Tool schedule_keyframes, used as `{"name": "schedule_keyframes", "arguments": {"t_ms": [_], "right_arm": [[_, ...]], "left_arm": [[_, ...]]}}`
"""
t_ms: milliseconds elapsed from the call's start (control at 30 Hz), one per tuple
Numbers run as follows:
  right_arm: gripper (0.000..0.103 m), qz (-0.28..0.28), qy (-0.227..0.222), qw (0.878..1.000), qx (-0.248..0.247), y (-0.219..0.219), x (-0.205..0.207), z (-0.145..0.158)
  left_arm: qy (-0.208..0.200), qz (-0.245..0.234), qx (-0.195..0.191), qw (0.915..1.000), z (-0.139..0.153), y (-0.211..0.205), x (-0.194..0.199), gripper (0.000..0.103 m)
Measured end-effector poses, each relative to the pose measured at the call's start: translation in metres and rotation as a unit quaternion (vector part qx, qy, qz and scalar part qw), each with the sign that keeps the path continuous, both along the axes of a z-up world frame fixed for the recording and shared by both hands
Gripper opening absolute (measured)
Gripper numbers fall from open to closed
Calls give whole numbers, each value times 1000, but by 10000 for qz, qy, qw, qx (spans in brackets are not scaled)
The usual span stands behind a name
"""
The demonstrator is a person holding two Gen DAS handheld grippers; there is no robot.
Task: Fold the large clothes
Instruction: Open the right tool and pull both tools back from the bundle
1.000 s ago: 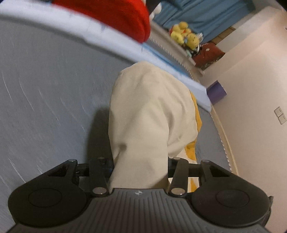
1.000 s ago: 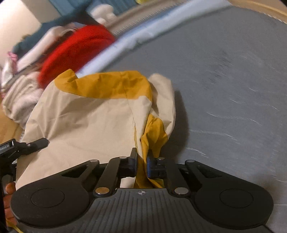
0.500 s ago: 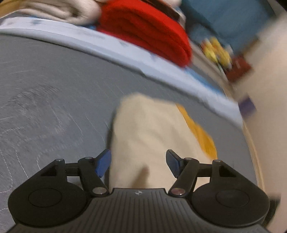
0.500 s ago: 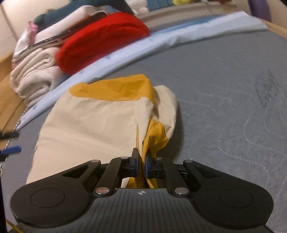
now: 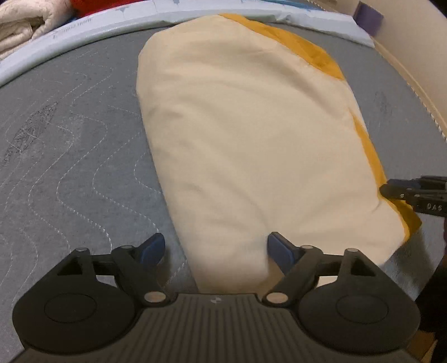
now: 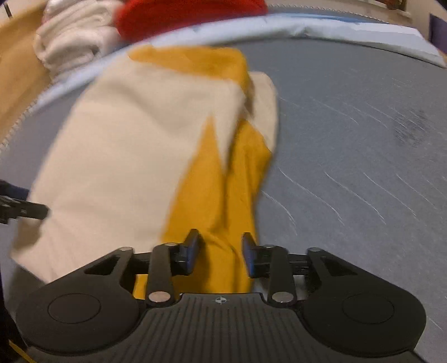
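A: What takes up most of the view?

B: A grey quilted mattress (image 5: pixel 69 145), with a pale blue sheet (image 5: pixel 83 23) bunched along its far edge. Beyond that sit a rolled white blanket (image 6: pixel 69 42) and something red (image 6: pixel 190 14).

A: And the garment?

B: The cream and mustard garment (image 5: pixel 251 134) lies folded flat on the mattress, its far end touching the blue sheet. From the left wrist it shows mostly cream, with a mustard strip along the right edge. From the right wrist a mustard fold runs down the middle toward the camera.

A: The left gripper (image 5: pixel 215 248)?

B: Its fingers (image 5: pixel 152 248) stand wide apart and have just been opening. The near cream corner lies between them; the right one touches or nearly touches the cloth, the left one is clear of it, over bare mattress. Nothing is clamped.

A: The right gripper (image 6: pixel 220 251)?

B: Its fingers (image 6: pixel 191 248) have just been parting as well, and are moderately apart. The mustard fold sits between them, loose; the picture is blurred, but neither pad appears to press on it.
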State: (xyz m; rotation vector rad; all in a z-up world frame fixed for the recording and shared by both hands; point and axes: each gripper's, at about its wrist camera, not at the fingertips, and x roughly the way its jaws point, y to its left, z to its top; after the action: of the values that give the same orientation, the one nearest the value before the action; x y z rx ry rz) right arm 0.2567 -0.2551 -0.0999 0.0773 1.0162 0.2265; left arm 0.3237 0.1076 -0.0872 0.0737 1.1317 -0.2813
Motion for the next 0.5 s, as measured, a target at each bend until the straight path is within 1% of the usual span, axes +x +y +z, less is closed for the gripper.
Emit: {"name": "schedule_keyframes", "arguments": {"t_ms": [67,133,200,267,300,333,367,400,433,500], "right_arm": [[38,-219,8,9998,-36,-9,-8,9],[38,-314,-294,9986,-301,-11,-23,29],[38,-322,-865,9941,-565,-11,-43,58],[40,-362,-1544,9854,-622,-7,-71,91],[46,-385,-1846,9801,-619,-5,-86,106],[59,-417,-2143,9741,-590,-2,-103,120],[68,-455,-2417,9677,-546,1,-121,133],[88,-489,-2648,9617,-505,5,-140,143],[100,-511,-2815,9571,-458,9,-158,151],[102,-442,-2996,9525,-325,16,-189,160]], "left_arm": [[-347,76,242,9991,20,-6,-16,86],[-794,142,492,9955,43,-9,-35,87],[-1204,296,529,9909,70,-11,-62,91],[-1681,519,454,9834,97,-13,-95,95],[-1893,597,427,9792,108,-15,-111,103],[-2157,708,412,9730,121,-20,-129,103],[-2389,803,396,9669,129,-23,-149,103],[-2562,857,369,9621,138,-27,-168,103],[-2697,887,296,9584,144,-31,-187,103],[-2825,956,153,9544,151,-41,-218,103]]}}
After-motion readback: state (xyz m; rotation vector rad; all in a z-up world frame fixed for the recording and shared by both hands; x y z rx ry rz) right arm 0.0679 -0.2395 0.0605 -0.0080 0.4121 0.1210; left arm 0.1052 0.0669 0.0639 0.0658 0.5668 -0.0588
